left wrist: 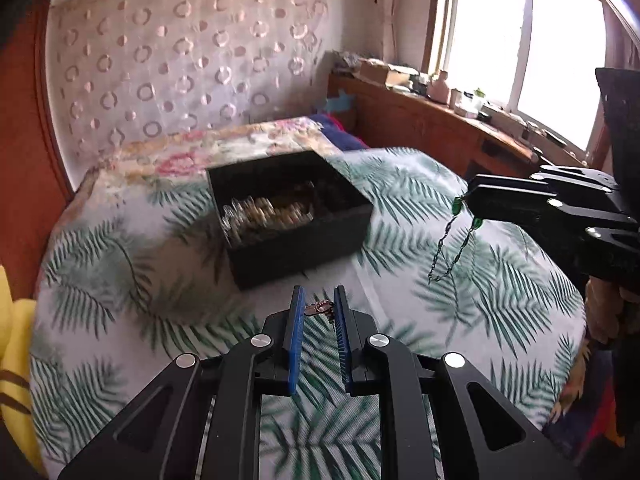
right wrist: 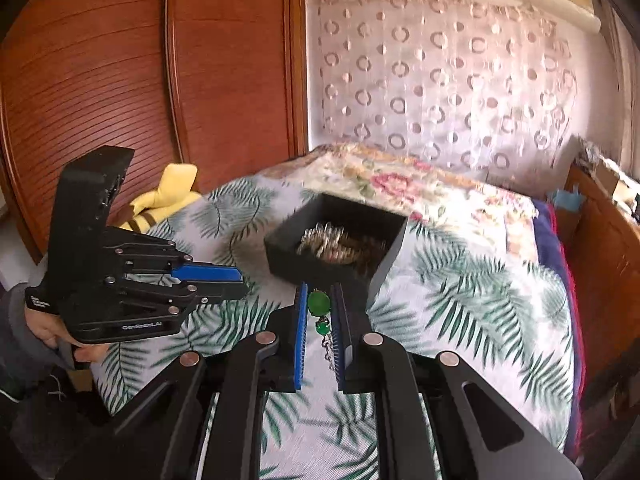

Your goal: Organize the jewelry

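- Left gripper: jaws closed on a small reddish trinket, pinched at the very tips. Its type is too small to tell.
- Right gripper: jaws clamped on a green necklace; the large green bead sits at the tips, a smaller bead and the chain lie between the pads. In the left wrist view the chain hangs free below the fingers, clear of the bed.
- Box: black, open, resting on the bed's leaf-print cover toward the pillow end, already holding a pile of metallic pieces. Both grippers are short of its near wall, over the near part of the bed.
- Risk 1: the trinket is held only at the fingertips; a jolt or slight easing of the jaws would probably drop it onto the patterned cover, where it would be hard to spot.
- Risk 2: the dangling chain may catch the box's near wall as it passes over, dragging the box on the soft cover or pulling the bead out of the grip.
- Risk 3: released onto the pile, the chain is likely to tangle with the pieces already there.
- Risk 4: both grippers converge on one small opening; collision is possible if they enter together.
- Risk 5: the box sits on bedding; a downward press could tilt it.
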A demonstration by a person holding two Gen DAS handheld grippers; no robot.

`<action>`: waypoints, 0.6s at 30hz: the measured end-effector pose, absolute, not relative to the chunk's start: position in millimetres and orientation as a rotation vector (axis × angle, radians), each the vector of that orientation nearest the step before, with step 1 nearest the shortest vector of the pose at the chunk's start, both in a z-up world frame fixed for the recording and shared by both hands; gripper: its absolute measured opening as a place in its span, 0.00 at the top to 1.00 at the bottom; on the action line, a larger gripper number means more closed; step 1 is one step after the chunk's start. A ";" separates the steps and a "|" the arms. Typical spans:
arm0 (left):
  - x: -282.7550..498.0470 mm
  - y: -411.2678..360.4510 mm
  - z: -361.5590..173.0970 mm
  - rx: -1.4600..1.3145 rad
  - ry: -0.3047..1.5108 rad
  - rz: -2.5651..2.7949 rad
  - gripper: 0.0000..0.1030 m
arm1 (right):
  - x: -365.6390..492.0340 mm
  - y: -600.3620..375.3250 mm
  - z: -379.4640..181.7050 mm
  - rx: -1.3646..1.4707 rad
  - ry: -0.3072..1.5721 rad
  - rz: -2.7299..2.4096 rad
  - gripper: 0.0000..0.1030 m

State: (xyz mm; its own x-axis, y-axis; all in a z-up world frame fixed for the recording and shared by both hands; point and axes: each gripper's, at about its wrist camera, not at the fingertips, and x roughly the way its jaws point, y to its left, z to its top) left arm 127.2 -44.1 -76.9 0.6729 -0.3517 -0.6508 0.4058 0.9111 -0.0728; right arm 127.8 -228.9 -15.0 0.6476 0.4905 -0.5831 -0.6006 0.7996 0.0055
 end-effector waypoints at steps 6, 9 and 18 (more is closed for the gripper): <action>149.1 -39.9 -66.2 0.079 0.693 -0.399 0.87 | 153.3 -220.1 10.0 -0.208 0.557 0.622 0.88; 157.5 -39.0 -65.1 0.072 0.691 -0.393 0.87 | 168.6 -211.4 17.7 -0.232 0.531 0.608 0.88; 185.7 -33.2 -64.5 0.060 0.703 -0.366 0.87 | 209.8 -190.2 2.4 -0.264 0.578 0.588 0.88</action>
